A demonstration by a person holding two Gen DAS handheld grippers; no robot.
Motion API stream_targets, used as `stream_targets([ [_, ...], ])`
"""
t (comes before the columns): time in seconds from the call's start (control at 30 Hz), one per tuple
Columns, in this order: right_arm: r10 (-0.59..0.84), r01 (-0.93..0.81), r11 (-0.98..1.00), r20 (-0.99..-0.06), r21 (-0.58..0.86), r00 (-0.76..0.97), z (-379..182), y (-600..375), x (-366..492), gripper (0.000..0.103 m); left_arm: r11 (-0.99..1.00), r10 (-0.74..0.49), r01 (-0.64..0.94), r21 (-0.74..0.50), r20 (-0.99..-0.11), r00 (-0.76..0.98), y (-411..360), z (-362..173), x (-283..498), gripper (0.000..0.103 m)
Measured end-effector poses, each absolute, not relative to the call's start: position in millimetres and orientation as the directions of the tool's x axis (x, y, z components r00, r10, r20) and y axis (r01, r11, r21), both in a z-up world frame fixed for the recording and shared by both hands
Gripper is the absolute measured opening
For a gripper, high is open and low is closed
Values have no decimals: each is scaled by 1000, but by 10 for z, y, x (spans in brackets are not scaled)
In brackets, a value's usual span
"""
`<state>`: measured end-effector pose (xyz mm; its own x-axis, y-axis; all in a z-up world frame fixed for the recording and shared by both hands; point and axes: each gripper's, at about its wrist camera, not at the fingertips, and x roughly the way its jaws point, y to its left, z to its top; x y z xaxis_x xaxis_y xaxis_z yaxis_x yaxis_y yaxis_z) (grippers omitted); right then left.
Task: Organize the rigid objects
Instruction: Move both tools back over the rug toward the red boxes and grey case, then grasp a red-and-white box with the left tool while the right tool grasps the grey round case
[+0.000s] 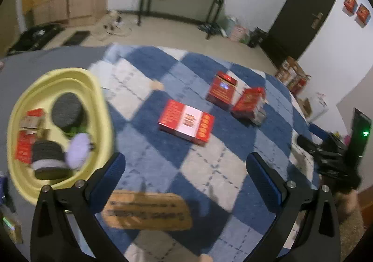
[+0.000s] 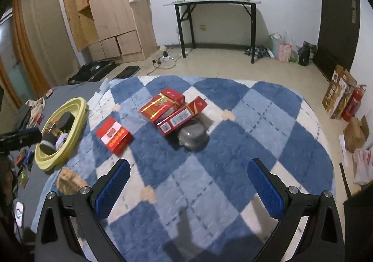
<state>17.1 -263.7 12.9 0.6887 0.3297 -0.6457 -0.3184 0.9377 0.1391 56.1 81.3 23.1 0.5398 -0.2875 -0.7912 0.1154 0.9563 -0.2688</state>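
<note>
Two grippers hovered over the bed, and we had nothing in either one. Largest first: the blue-and-white checked blanket (image 2: 233, 122) covered nearly all the surface, with grey sheet showing along its left edge. On that left side sat the yellow basin (image 1: 98, 89), and we had already got some goods in it: small red boxes, two dark round things and a pale purple one, as far as the blur allowed us to tell.

Out on the blanket, the flat red-and-white box (image 1: 186, 122) lay alone, nearest the basin. Farther right sat the red box cluster (image 2: 170, 108), three boxes leaning on one another, and touching its near side was a dark grey round tin (image 2: 193, 136). Close to us on the left lay a brown wooden block (image 1: 146, 210), just beside the left finger in the left wrist view.

Our left gripper (image 1: 186, 180) had its jaws spread wide, empty, above the blanket between block and flat box. Our right gripper (image 2: 188, 182) was likewise wide apart and empty, facing the tin and the cluster.

We judged ourselves between picks, roughly midway through the clearing. The next move looked like a reach for the flat box with the left side, since it lay free and close to the basin. It called for lowering the fingers to straddle its narrower sides, because the soft pile could let a flat box sink and slip.
</note>
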Motion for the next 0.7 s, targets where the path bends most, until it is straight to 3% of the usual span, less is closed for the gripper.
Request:
stream_targets([
  [0.17, 394, -408, 904, -631, 132, 668, -298, -2531, 571, 103, 944, -311, 255, -207, -817, 485, 541, 25, 875, 103],
  [0.37, 430, -324, 903, -622, 282, 654, -509, -2743, 1050, 103, 938, -338, 221, -266, -839, 426, 516, -323, 1270, 103],
  [0.6, 493, -332, 870, -615, 365, 616, -743, -2707, 1419, 103, 949, -282, 259, -181, -853, 438, 325, -589, 1524, 103],
  [0.7, 508, -337, 860, -591, 383, 626, -775, -2747, 1419, 102, 946, -299, 258, -198, -839, 454, 331, -572, 1528, 103],
])
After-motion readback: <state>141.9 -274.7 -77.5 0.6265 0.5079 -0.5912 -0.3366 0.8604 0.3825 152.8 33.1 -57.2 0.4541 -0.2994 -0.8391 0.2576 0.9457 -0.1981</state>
